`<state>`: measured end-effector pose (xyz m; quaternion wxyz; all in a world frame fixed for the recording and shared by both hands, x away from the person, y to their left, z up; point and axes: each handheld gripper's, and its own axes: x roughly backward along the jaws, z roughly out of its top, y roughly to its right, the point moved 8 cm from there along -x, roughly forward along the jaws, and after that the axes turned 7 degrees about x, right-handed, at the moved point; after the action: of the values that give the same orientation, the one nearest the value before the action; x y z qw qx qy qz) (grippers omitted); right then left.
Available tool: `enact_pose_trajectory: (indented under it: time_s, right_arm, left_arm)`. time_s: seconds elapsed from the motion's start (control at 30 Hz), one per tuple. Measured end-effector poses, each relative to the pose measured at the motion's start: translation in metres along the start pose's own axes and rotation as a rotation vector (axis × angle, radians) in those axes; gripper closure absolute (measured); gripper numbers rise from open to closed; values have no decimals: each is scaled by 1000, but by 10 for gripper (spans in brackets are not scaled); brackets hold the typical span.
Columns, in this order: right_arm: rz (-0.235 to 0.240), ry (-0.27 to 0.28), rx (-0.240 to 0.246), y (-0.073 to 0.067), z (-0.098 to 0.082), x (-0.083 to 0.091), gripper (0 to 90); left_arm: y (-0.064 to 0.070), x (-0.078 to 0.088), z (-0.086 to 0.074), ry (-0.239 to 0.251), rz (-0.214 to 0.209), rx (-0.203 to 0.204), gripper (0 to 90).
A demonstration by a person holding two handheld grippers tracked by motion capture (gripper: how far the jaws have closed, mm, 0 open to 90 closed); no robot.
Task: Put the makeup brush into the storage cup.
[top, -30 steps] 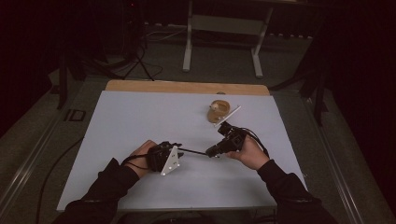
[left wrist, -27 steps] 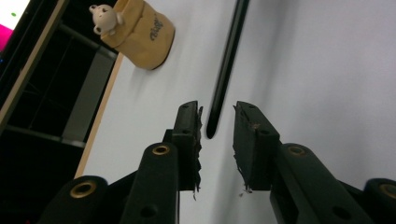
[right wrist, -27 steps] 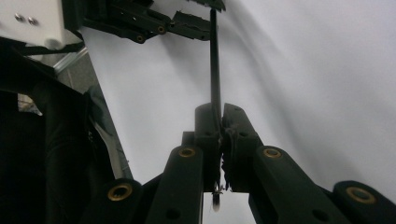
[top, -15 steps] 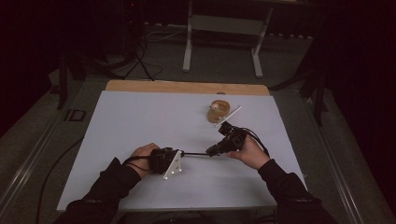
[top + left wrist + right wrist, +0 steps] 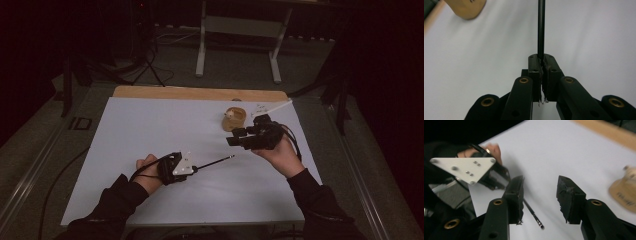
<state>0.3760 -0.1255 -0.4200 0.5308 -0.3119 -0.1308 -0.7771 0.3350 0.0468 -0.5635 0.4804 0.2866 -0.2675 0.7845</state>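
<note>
A thin black rod with a pale tip [image 5: 216, 162] is clamped at its near end in the left tool [image 5: 541, 65], whose jaws press tight on it; it reaches out low over the white desk [image 5: 150, 130] toward the right. The right tool [image 5: 540, 196] is raised well clear of the rod's tip, and its jaws have just been opening, with nothing between them. Beyond it, near the desk's far edge, stands a small round tan wooden holder [image 5: 234, 118], beside a white stick [image 5: 274, 107].
</note>
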Motion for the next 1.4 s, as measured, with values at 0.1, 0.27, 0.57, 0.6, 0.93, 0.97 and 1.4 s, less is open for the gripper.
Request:
enact_pose_trajectory:
  time_s: [0.1, 0.27, 0.57, 0.6, 0.93, 0.97, 1.4]
  right_arm:
    - [-32, 41, 27, 2, 6, 12, 498]
    - [-50, 85, 1, 3, 8, 26, 490]
    - [-96, 137, -37, 1, 8, 35, 505]
    - [-98, 143, -40, 1, 8, 36, 508]
    - [-95, 183, -134, -7, -3, 7, 548]
    - [-86, 177, -145, -8, -5, 1, 558]
    - [24, 253, -299, -13, 7, -30, 677]
  left_arm:
    - [0, 5, 4, 41, -45, 97, 861]
    - [0, 11, 6, 101, -123, 237, 861]
    - [-1, 18, 8, 192, -204, 412, 861]
    - [-1, 18, 8, 192, -204, 412, 861]
    - [6, 23, 11, 374, -398, 711, 861]
    - [8, 23, 12, 385, -415, 728, 861]
    - [13, 21, 23, 506, -414, 645, 860]
